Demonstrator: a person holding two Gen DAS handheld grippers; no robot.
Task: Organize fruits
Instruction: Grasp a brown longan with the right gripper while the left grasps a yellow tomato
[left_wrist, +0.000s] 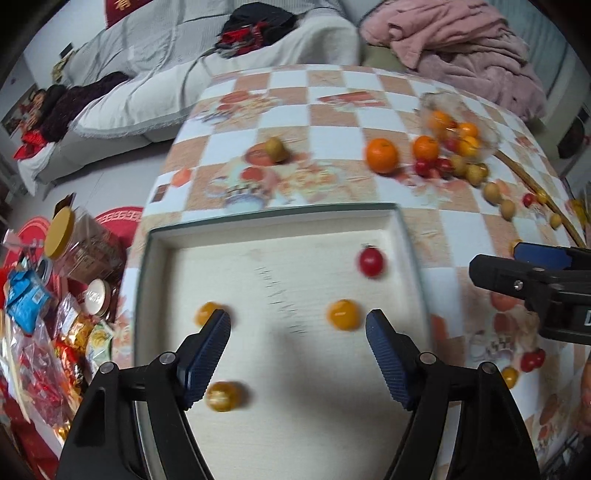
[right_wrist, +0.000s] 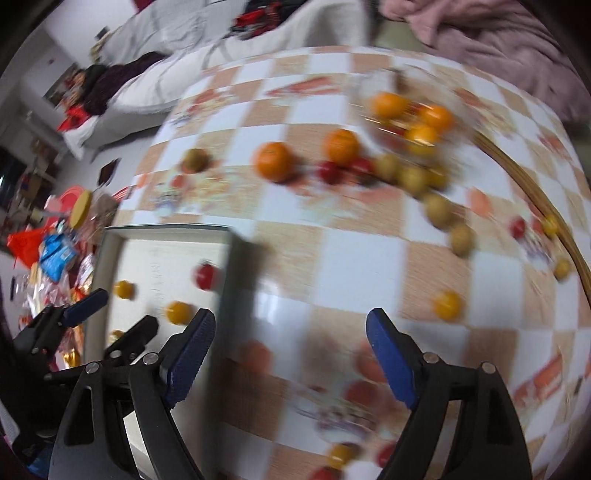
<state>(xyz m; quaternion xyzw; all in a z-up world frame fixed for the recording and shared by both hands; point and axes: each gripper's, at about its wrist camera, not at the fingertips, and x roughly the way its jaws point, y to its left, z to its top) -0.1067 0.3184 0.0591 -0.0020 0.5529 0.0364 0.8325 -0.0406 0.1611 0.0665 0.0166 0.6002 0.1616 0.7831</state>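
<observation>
The left gripper (left_wrist: 298, 325) stands wide open and empty above the white tray (left_wrist: 413, 258), which holds a red cherry tomato (left_wrist: 372, 261) and three small yellow fruits (left_wrist: 344, 314). The right gripper (right_wrist: 290, 328), also wide open and empty, hangs over the checked tablecloth (right_wrist: 362, 258) beside the tray. Only the right view shows a yellow fruit (right_wrist: 447, 305) loose on the cloth. Oranges (left_wrist: 382, 155) lie beyond the tray.

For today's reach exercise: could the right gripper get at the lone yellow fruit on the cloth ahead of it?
Probably yes. The right gripper is open and empty, and the yellow fruit lies alone on bare cloth, nothing between them.
</observation>
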